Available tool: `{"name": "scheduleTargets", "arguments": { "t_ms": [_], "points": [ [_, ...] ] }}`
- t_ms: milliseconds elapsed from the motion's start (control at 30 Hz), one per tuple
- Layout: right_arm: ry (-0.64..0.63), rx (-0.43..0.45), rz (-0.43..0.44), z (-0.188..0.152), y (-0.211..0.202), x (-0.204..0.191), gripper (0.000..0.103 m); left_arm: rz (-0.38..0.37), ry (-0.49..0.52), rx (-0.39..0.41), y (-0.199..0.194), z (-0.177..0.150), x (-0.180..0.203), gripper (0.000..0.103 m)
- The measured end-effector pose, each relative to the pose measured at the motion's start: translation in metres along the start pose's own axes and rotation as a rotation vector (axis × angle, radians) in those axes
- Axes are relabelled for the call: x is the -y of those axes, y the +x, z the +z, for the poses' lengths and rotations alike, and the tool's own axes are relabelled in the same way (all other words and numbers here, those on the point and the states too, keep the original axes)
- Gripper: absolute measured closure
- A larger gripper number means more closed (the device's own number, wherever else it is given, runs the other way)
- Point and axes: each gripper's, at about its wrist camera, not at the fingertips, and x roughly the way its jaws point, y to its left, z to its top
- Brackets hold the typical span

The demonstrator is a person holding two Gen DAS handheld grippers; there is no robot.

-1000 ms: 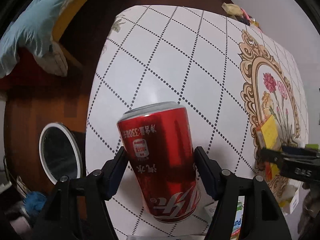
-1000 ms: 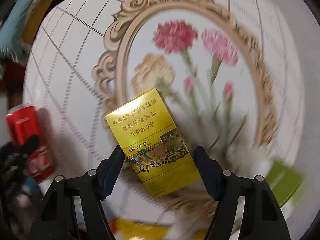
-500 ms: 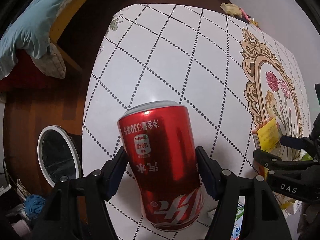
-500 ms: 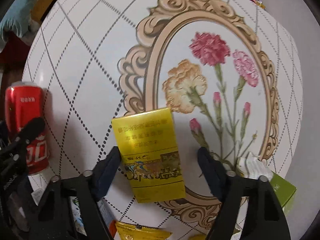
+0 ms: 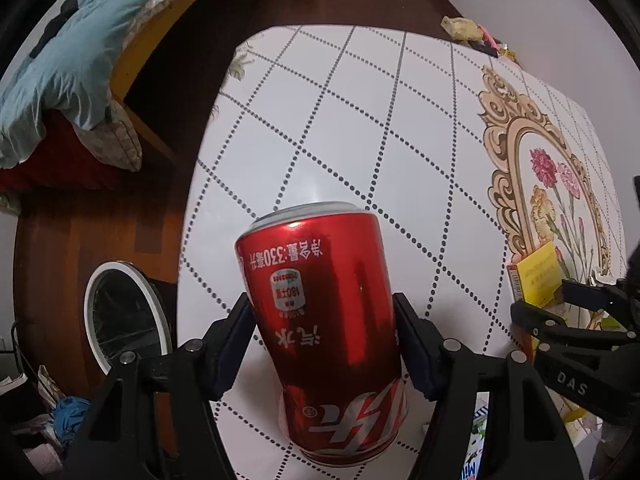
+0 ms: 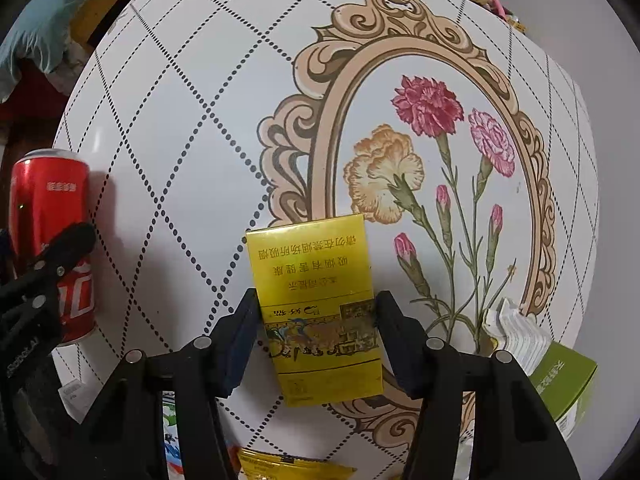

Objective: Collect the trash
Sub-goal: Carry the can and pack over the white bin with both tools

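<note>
A red can point(image 5: 324, 332) stands upside down on the table point(image 5: 304, 120)'s left part; a yellow pack point(image 6: 316, 312) lies flat at the table's flower oval.

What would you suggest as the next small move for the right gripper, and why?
Probably lift it: the right gripper has just been closing, and its pads now press both sides of the yellow cigarette pack, which lies on the table.

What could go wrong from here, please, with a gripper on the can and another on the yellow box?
1. The right gripper has just been closing on the yellow box and touches only its lower part; the box could tilt or slip when lifted.
2. The left gripper holds the smooth red can; it may slide before reaching the bin on the floor.
</note>
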Motion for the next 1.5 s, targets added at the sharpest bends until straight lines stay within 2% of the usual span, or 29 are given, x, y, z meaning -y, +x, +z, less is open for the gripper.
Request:
{"name": "scheduleTargets", "arguments": {
  "t_ms": [233,400,633,733,833,933,1033,1133,1233,1367,1500],
  "points": [
    [0.044,0.029,0.032,-0.015,-0.008,0.010,0.043,0.008,0.012,0.086,-0.035,-0.006,-0.002,0.039],
    [0.096,0.132,0.056,-0.042,-0.046,0.019,0.043,0.001,0.008,0.159,-0.068,-0.016,-0.010,0.039],
    [0.130,0.312,0.072,-0.084,-0.115,0.008,0.043,-0.010,-0.002,0.290,-0.129,-0.037,-0.032,0.039],
    [0.136,0.393,0.101,-0.098,-0.150,-0.007,0.043,-0.020,-0.010,0.343,-0.153,-0.046,-0.047,0.039],
    [0.123,0.446,0.142,-0.095,-0.169,-0.029,0.043,-0.031,-0.024,0.396,-0.178,-0.054,-0.071,0.039],
    [0.092,0.491,0.193,-0.099,-0.192,-0.063,0.043,-0.027,-0.049,0.442,-0.199,-0.063,-0.108,0.039],
    [0.033,0.509,0.253,-0.097,-0.204,-0.115,0.043,-0.013,-0.084,0.459,-0.208,-0.072,-0.147,0.039],
    [-0.026,0.492,0.297,-0.093,-0.202,-0.167,0.043,0.011,-0.138,0.447,-0.202,-0.083,-0.197,0.039],
    [-0.096,0.450,0.324,-0.083,-0.183,-0.231,0.043,0.047,-0.199,0.399,-0.175,-0.094,-0.250,0.039],
    [-0.155,0.335,0.344,-0.061,-0.128,-0.310,0.043,0.040,-0.287,0.269,-0.107,-0.108,-0.322,0.038],
    [-0.175,0.208,0.362,-0.038,-0.068,-0.361,0.043,-0.016,-0.359,0.152,-0.039,-0.113,-0.370,0.038]
  ]
}}
